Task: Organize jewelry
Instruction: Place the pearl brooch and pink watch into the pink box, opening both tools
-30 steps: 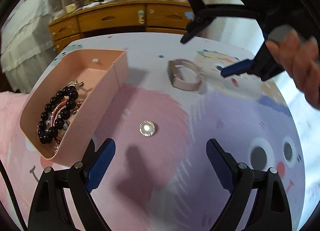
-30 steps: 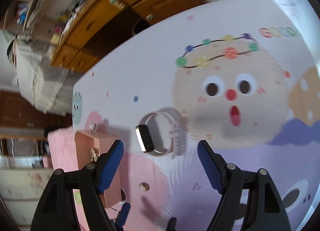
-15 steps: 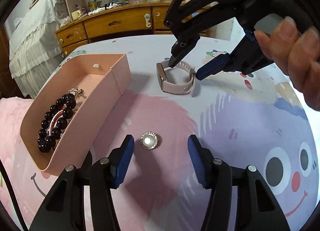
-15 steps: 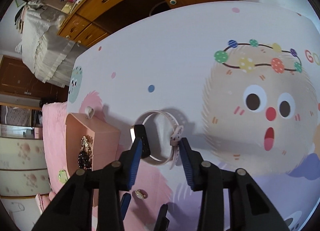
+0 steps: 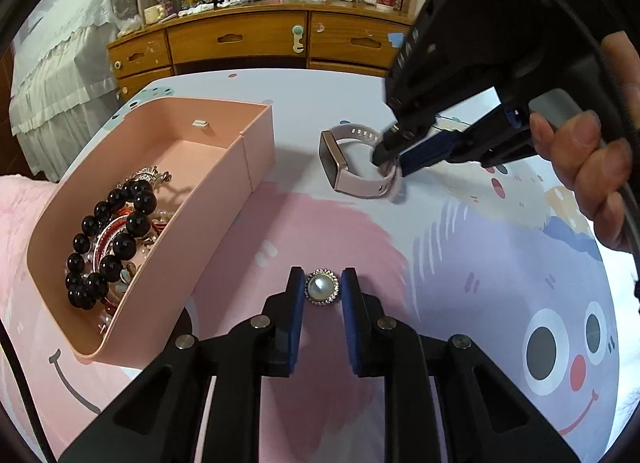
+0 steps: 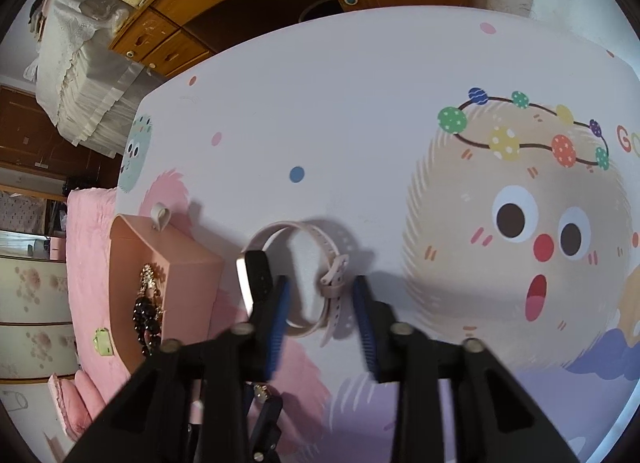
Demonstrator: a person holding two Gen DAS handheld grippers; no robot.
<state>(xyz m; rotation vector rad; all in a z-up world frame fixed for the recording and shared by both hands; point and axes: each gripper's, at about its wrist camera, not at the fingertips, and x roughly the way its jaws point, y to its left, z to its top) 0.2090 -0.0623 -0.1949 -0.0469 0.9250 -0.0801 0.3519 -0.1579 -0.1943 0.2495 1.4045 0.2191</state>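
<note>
Pearl and pale metal: a round pearl brooch [image 5: 322,287] lies on the cartoon-printed tablecloth [image 5: 480,255], directly between the fingertips of the left gripper [image 5: 321,283]. We record that this gripper's jaws have just been closing. Its blue pads [image 5: 297,303] now stand against the brooch's rim on both sides, clamped on it while it sits on the cloth.

Next entry: a pink watch [image 5: 334,161] with a dark rectangular face and a buckled strap. It stands on edge on the cloth, well ahead of the left fingers and a little to their right. The right gripper [image 6: 320,283], held in a person's hand [image 5: 592,179], points steeply down over it. Its jaws have also just been closing, and the buckled part of the strap stands between them. In the right wrist view we see a narrow gap between the strap and each blurred blue pad [image 6: 280,311], so the pads are apart from it and not pressing. The watch face lies just outside the left-hand finger.

Next entry: an open pink box [image 5: 224,183], to the left of both pairs of fingers and just beside the watch. It holds a black bead bracelet [image 5: 120,239] on top of a tangle of red, silver and gold pieces.

Last entry: a wooden dresser [image 5: 240,39], far beyond the fingers, past the table's edge.
</note>
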